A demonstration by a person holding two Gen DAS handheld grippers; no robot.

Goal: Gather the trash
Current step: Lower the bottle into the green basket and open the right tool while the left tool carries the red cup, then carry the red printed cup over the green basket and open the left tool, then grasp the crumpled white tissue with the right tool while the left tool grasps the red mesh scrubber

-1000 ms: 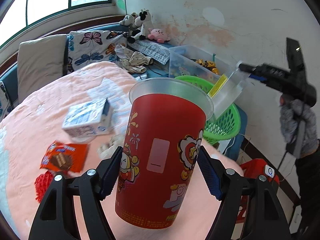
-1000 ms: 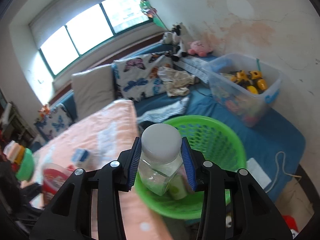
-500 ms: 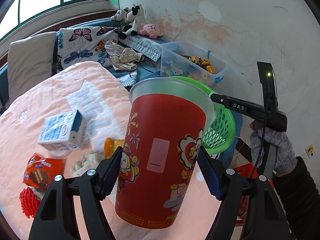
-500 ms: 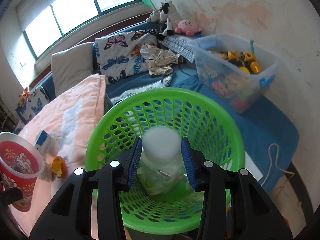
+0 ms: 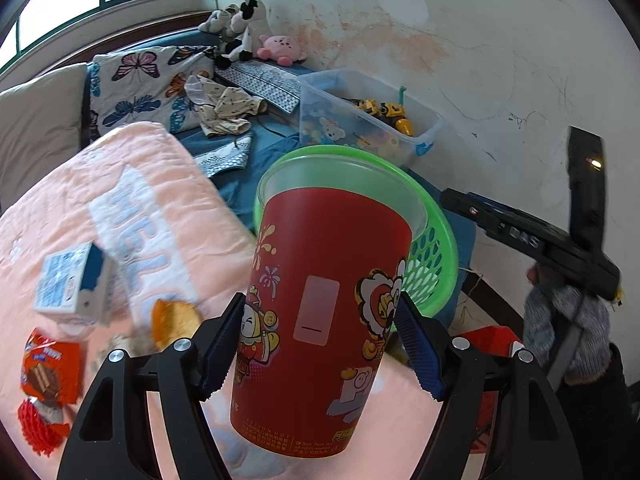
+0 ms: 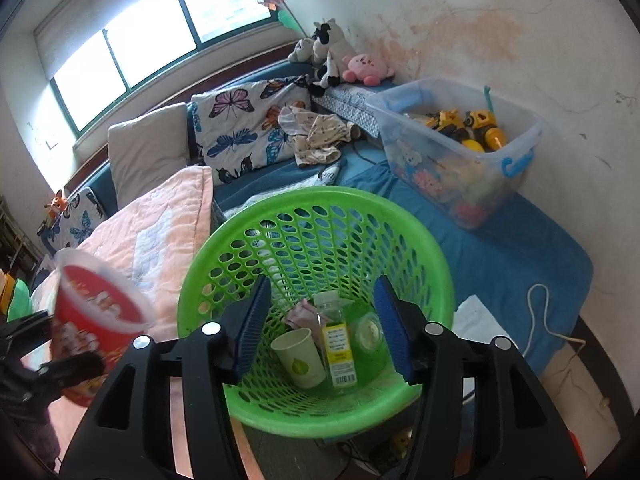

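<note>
Right gripper: we find its jaws have just been opening, now parted with nothing pressed between the blue pads. It hangs over the green basket, which suits a drop. The clear bottle lies on the basket floor below, yellow label with a barcode up, white cap toward the basket's far wall. Label print too small for us to read. Beside the bottle inside the basket: a pale paper cup with a green leaf mark, a crumpled pinkish wrapper, a round lid-like piece.

Left gripper: clamped on the red paper cup, pads at mid-wall on either side, cup upright with a clear lid rim on top. We judge the grip is held mid-height to keep the cup level on its way to the basket. Cartoon figures and fireworks are printed on the cup; a line of tiny print near the base, unreadable.

Trash not yet collected, all on the pink quilt on the side of the red cup away from the basket: a blue-and-white milk carton, an orange wafer packet, a red foam net, an orange scrap. Quilt lettering partly reads "HEL".

The black handle of the other gripper, seen from the left wrist, reads "DAS".
</note>
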